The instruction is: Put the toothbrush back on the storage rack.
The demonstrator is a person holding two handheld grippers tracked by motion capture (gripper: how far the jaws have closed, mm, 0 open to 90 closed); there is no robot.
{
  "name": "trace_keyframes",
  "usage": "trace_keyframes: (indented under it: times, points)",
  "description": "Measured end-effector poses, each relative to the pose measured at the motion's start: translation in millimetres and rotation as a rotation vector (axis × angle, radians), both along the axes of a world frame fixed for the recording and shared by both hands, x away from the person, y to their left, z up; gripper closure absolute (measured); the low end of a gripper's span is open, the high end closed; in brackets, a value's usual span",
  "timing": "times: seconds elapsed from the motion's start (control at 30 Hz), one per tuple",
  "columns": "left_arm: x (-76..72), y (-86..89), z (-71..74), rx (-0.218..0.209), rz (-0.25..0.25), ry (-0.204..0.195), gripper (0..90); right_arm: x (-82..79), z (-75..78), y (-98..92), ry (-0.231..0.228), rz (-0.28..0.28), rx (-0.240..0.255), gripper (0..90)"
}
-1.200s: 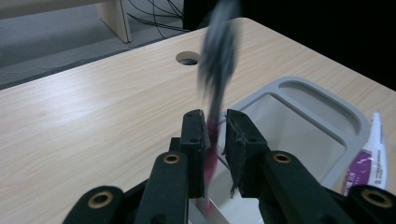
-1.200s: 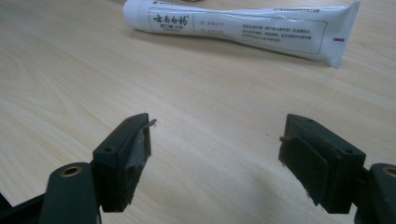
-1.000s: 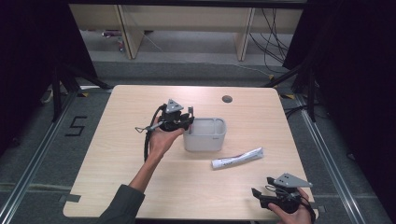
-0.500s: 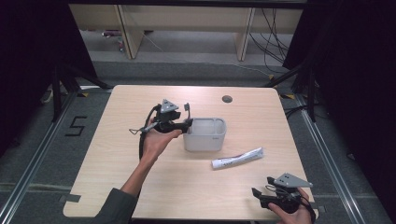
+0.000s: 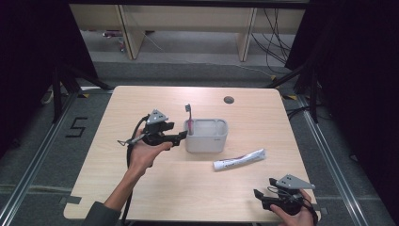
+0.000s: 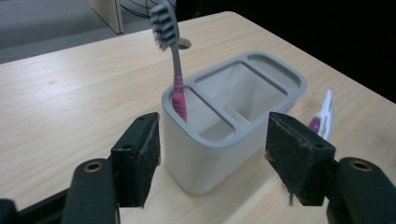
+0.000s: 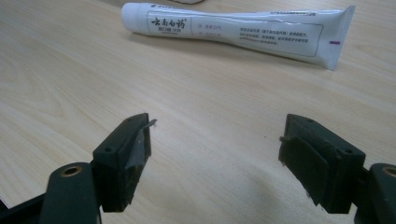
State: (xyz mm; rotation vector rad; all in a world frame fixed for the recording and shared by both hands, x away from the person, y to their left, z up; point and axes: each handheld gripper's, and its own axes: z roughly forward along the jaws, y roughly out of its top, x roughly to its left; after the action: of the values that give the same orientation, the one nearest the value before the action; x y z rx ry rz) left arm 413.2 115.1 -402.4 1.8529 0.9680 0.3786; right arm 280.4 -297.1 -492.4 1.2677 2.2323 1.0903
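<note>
A grey toothbrush holder (image 5: 210,138) stands mid-table with several compartments. A pink and grey toothbrush (image 5: 188,117) stands upright in its left end compartment, bristles up. My left gripper (image 5: 180,136) sits just left of the holder, level, with its tips near the wall. Its jaws have just been opening, and they are open with nothing gripped. In the left gripper view the holder (image 6: 299,81) and toothbrush (image 6: 175,79) rise just beyond the left gripper (image 6: 217,158). A white toothpaste tube (image 5: 240,159) lies right of the holder. My right gripper (image 5: 262,190) rests open near the front right edge, with the tube (image 7: 233,30) ahead of the right gripper (image 7: 217,154).
The light wooden table (image 5: 141,188) has a round cable hole (image 5: 229,100) near its far edge. Wooden furniture legs (image 5: 129,33) stand on the floor beyond, and a "5" mark (image 5: 76,127) is on the floor at the left.
The left gripper let go of the toothbrush, which now stands free in the holder. It drew back to the left with its jaws wider. The right gripper stayed put.
</note>
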Motion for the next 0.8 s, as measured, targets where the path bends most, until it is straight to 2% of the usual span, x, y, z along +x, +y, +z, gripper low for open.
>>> trace_keyframes:
  times: [0.17, 0.27, 0.33, 0.37, 0.4, 0.57, 0.67, 0.7, 0.8]
  points:
    - [-12.9, 17.2, -7.6, -0.022, -0.018, 0.044, 31.4, 0.3, -0.2, -0.7, -0.004, -0.003, 0.001, 24.8]
    - [-19.2, 25.1, -10.5, -0.03, -0.021, 0.05, 29.9, 0.1, 0.6, -1.1, -0.013, -0.013, 0.0, 24.8]
    - [-24.8, 30.5, -12.6, -0.02, -0.019, 0.05, 28.9, 0.2, 0.5, -0.9, -0.015, -0.012, 0.0, 24.8]
    - [-27.8, 33.8, -14.0, -0.013, -0.021, 0.052, 28.6, 0.6, 0.2, -0.7, -0.01, -0.006, 0.002, 24.8]
    - [-29.6, 35.9, -14.9, -0.009, -0.02, 0.049, 28.4, -1.4, 0.8, 1.7, 0.028, -0.022, 0.03, 24.8]
    - [-41.8, 45.0, -22.5, -0.005, -0.011, 0.062, 26.2, -1.1, 0.9, 2.1, 0.017, -0.024, 0.031, 24.8]
    - [-49.2, 48.4, -28.2, -0.017, -0.018, 0.056, 26.3, -0.8, 0.5, 2.6, 0.019, -0.02, 0.041, 24.8]
    - [-53.0, 49.4, -29.3, -0.006, -0.011, 0.058, 26.0, -0.3, 0.5, 1.9, 0.011, -0.014, 0.035, 24.8]
    - [-59.5, 51.8, -34.1, -0.01, -0.011, 0.054, 25.2, -0.2, 0.6, 2.2, 0.014, -0.012, 0.044, 24.8]
